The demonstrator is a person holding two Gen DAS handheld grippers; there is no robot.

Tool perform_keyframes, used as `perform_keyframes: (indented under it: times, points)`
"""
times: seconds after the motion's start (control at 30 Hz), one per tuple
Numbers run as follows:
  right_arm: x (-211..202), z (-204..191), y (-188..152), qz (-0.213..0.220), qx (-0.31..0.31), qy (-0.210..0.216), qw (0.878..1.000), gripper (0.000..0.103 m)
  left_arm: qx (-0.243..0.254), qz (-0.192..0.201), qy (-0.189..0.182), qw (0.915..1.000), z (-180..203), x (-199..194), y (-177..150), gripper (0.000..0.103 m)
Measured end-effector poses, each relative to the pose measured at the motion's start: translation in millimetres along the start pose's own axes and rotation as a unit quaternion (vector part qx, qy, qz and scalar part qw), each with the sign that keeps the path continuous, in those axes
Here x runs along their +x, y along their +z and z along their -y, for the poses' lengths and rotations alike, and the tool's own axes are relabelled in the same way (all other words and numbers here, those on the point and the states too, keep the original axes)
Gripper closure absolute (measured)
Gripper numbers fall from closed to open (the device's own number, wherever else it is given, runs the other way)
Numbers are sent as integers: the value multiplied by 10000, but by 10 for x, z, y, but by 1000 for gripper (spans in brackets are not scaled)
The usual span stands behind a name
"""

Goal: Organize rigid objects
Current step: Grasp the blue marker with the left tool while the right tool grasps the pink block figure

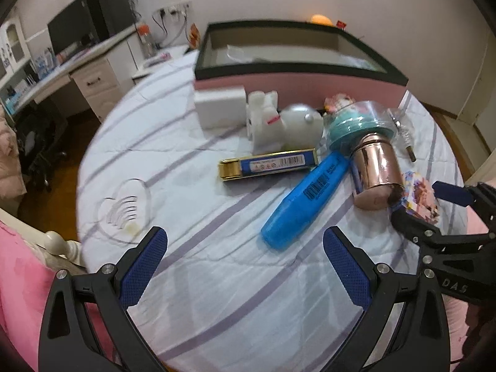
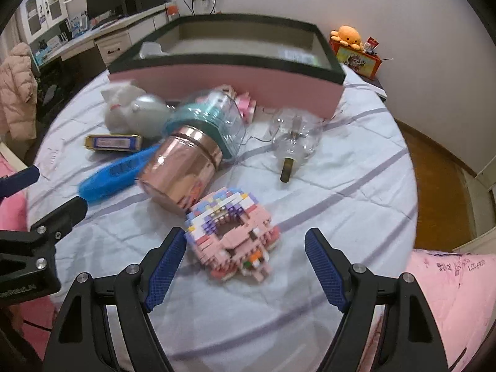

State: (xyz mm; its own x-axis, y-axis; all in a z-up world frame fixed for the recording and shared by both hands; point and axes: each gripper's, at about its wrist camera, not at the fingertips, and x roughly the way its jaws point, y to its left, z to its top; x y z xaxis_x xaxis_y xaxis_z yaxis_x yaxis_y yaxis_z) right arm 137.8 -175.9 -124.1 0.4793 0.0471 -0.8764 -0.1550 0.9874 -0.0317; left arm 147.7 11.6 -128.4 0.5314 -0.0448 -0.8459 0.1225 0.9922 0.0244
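Behind everything I see a bedroom wall and a white desk point(image 1: 93, 74) with a dark monitor point(image 1: 69, 28) on it. Below me lies the bed point(image 1: 192, 248), under a white cover with purple stripes. At its far side stands a large pink box with a dark rim point(image 2: 223, 80), open on top. In front of it the things to sort lie in a loose heap: a rose-gold canister point(image 2: 183, 170) on its side, touching a clear jar with a teal lid point(image 2: 214, 121); a white toy animal point(image 1: 269, 121); a white block point(image 1: 221, 108); a blue marker point(image 1: 303, 201); a blue-and-gold flat case point(image 1: 269, 164); and a clear glass bulb point(image 2: 291, 136) well to the right. Nearest my right gripper point(image 2: 245, 266) sits a pink brick-built model point(image 2: 235, 238), between the spread fingers but not pressed by them. My left gripper point(image 1: 245, 263) hangs over bare cover, fingers released and holding nothing.
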Motion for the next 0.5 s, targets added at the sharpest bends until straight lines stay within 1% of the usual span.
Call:
perform_keyframes:
  times: [0.1,0.13,0.17,0.2,0.23,0.27,0.33,0.37,0.4,0.47,0.5]
  points:
    - [104,56,-5,-78,108,96,9999,29,37,-210,-24,9998,78,172,67,1]
    - [105,94,3,-29,161,113,9998,34,61,-256,-50,9996,111,215,87,1]
    - [104,120,14,-10,166,105,9998,39,87,-265,-148,9995,156,253,108,2]
    - [109,158,29,4,184,88,9998,41,113,-227,-250,9994,183,255,125,4]
    - [115,195,39,11,223,87,9997,43,174,-169,-345,9991,230,258,140,17]
    - [121,235,47,21,264,110,9996,45,293,-91,-390,9988,289,251,156,40]
    - [122,278,54,36,293,137,9995,49,518,-34,-457,9976,384,219,178,56]
    - [119,292,51,43,299,143,9994,49,592,-65,-523,9969,415,212,178,61]
    - [115,296,45,39,279,156,9995,49,630,-108,-564,9964,433,199,182,63]
    - [104,283,29,46,200,160,9997,49,580,-157,-650,9961,426,182,195,70]
    - [116,306,41,55,208,172,9996,49,545,-179,-694,9959,432,175,201,72]
